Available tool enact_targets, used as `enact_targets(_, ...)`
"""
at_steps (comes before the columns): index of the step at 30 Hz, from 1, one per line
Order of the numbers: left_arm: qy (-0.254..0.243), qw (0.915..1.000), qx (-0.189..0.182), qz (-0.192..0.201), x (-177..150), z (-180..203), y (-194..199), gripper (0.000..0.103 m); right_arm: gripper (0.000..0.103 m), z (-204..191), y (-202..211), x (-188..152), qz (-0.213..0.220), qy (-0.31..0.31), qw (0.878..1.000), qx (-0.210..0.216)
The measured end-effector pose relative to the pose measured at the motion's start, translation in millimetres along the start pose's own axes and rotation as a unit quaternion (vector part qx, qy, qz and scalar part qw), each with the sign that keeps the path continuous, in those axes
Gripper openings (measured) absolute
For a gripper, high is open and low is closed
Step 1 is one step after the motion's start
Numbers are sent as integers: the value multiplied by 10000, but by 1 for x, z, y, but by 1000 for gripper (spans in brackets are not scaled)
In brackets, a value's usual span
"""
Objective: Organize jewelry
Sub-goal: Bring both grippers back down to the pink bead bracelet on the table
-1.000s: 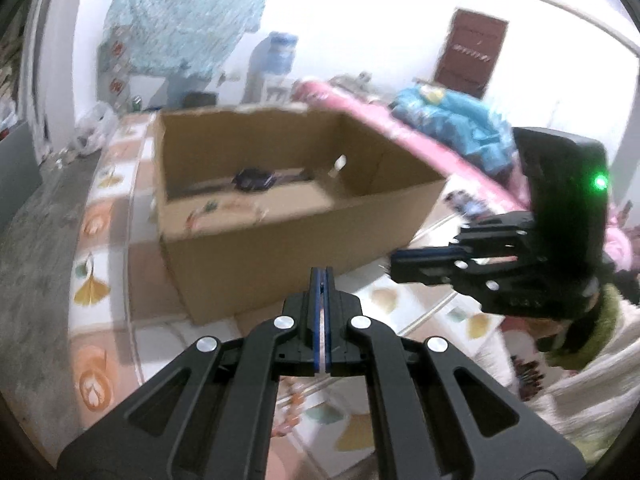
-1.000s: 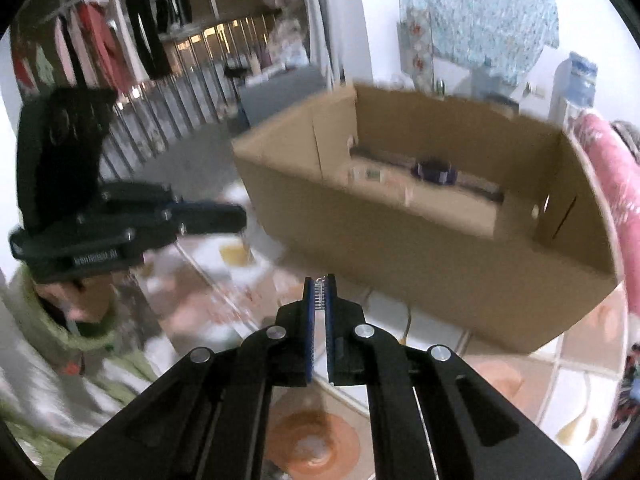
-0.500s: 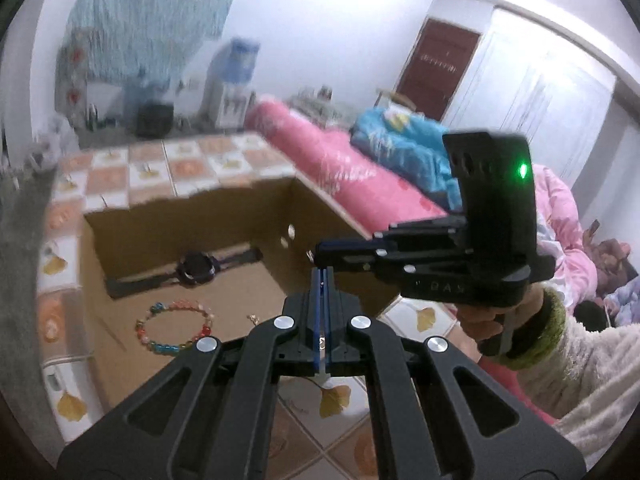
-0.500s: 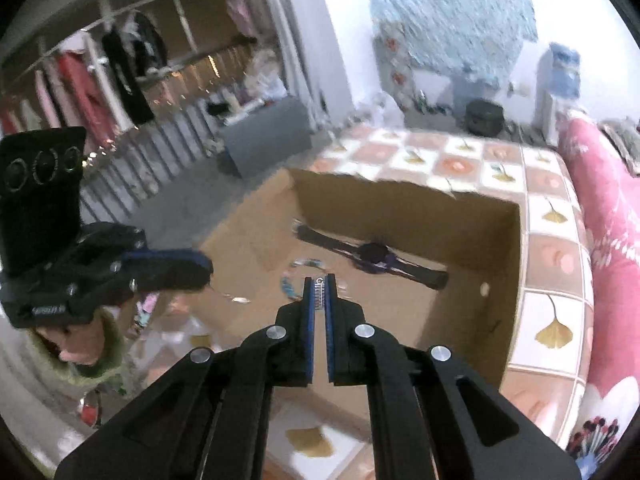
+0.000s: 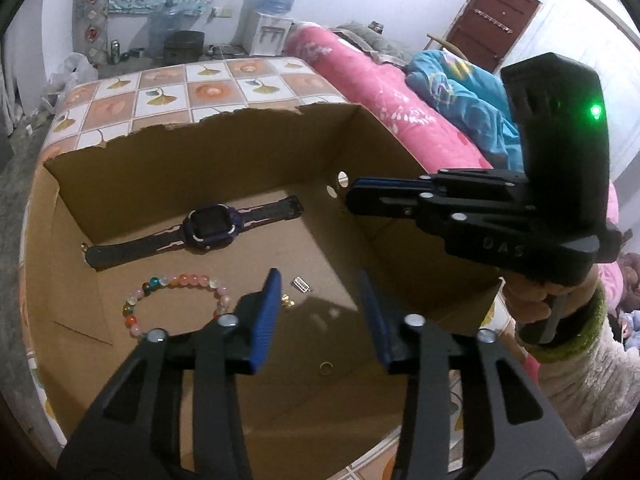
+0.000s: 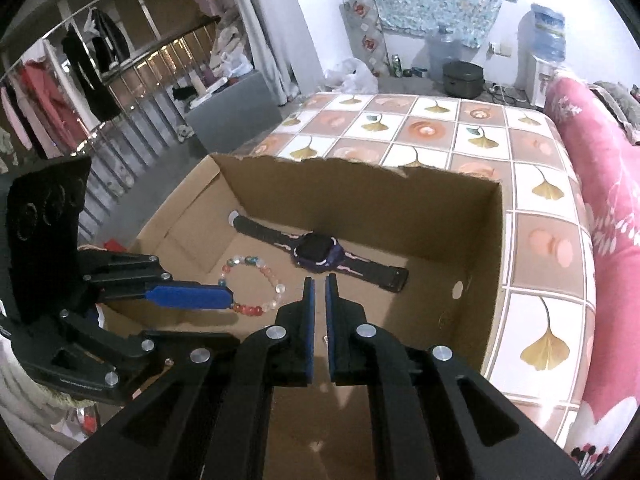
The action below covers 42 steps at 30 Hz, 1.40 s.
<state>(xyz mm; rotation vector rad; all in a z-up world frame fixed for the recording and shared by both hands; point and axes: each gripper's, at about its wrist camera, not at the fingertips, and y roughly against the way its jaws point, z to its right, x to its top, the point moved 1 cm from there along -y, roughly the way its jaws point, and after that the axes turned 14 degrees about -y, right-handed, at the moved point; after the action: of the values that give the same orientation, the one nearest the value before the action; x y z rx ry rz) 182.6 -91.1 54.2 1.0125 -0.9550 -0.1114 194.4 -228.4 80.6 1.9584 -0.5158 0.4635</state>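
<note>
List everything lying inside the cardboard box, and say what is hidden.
Inside the cardboard box: a dark watch, a beaded bracelet, small gold pieces, a tiny silver clasp and a gold ring. Gripper fingers cover the near floor.

**Readable text: almost none**

Only one legible marking turned up. In my left wrist view, my right gripper (image 5: 352, 200) carried raised letters on the side of its black body, reading "DAS". In my right wrist view, my left gripper (image 6: 224, 300) had a line of small white print low on its body, too small and blurred to read. The water bottle label (image 6: 548, 36) on the dispenser was unreadable too. The watch (image 5: 208, 228) screen was dark, with no digits showing.
</note>
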Motion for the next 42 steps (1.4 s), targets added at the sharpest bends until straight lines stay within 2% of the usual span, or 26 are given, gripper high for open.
enact_targets(6, 12, 9997, 224, 49, 2, 2, 8, 55, 7, 0, 15, -4, 240, -72, 9997, 43)
enact_targets(13, -111, 9978, 481, 438, -9, 13, 56, 67, 42, -9, 66, -28, 788, -125, 9968, 87)
enact_targets(17, -174, 9931, 785, 859, -33, 17, 111, 78, 54, -21, 106, -60, 1165, -36, 9931, 136)
enact_targets(20, -263, 9884, 1154, 957, -55, 18, 144, 85, 64, -28, 131, -91, 1374, -50, 9903, 195)
enact_targets(23, -185, 9856, 1375, 961, -80, 17, 162, 90, 73, -34, 140, -125, 1428, -130, 9894, 250)
enact_targets(26, 66, 9872, 1426, 714, -111, 15, 157, 90, 78, -35, 130, -153, 1194, -334, 9921, 209)
enact_targets(30, 502, 9878, 1477, 3, -150, 11, 113, 90, 79, -32, 97, -184, 737, -651, 9950, -190)
enact_targets(31, 561, 9861, 1560, -112, -156, 10, 105, 90, 79, -32, 84, -190, 599, -680, 9945, -525)
enact_targets(33, 542, 9761, 2062, -422, -168, 7, 86, 90, 79, -32, 70, -198, 459, -689, 9920, -949)
enact_targets(37, 552, 9586, 2613, -984, -185, -2, 57, 90, 79, -33, 52, -207, 232, -726, 9892, -1251)
enact_targets(39, 509, 9598, 2546, -1069, -192, -4, 51, 92, 79, -34, 51, -206, 224, -721, 9898, -1211)
enact_targets(40, 455, 9635, 2445, -989, -193, -1, 49, 92, 79, -34, 51, -206, 238, -730, 9899, -1195)
enact_targets(42, 328, 9619, 2466, -1136, -193, 3, 41, 93, 79, -33, 53, -205, 259, -759, 9894, -1212)
